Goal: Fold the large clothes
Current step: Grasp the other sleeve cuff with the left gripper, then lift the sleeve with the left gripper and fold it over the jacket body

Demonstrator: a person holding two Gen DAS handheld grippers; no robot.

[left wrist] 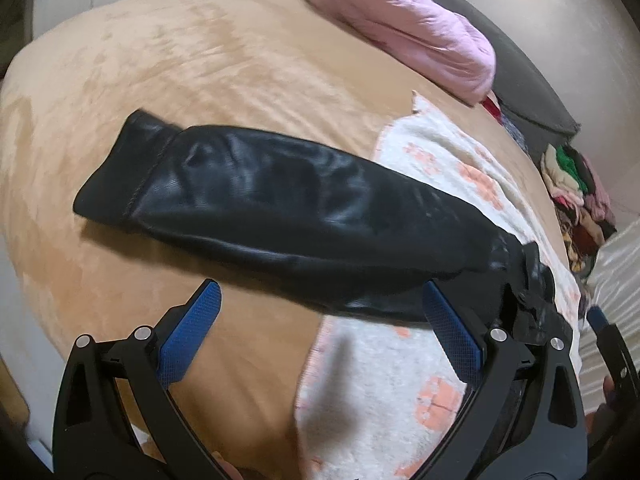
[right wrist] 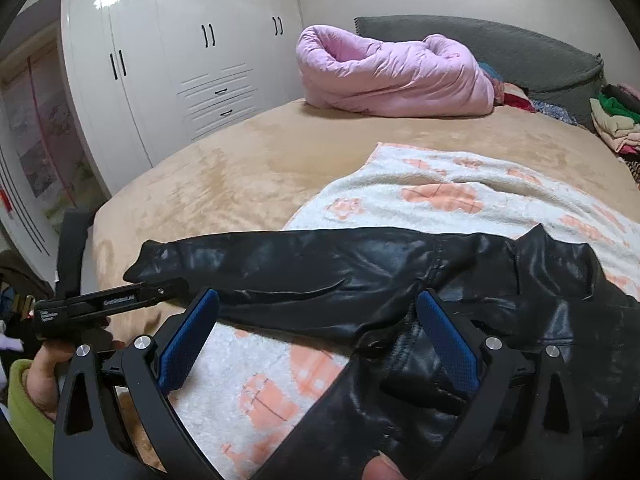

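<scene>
A black leather jacket (right wrist: 500, 304) lies on the bed, over a white blanket with orange prints (right wrist: 460, 196). Its sleeve (left wrist: 280, 204) stretches out to the left onto the tan bedspread, cuff (left wrist: 116, 172) at the far end. My left gripper (left wrist: 320, 292) is open and empty, just before the sleeve's near edge. It also shows from the side in the right wrist view (right wrist: 168, 292). My right gripper (right wrist: 318, 300) is open, its fingers standing over the jacket where the sleeve joins the body. Neither holds any cloth.
A tan bedspread (right wrist: 240, 176) covers the bed. A rolled pink quilt (right wrist: 396, 76) lies at the far end by a grey headboard (right wrist: 520, 52). A pile of mixed clothes (right wrist: 616, 120) sits at the right. White wardrobes (right wrist: 180, 60) stand beyond the left side.
</scene>
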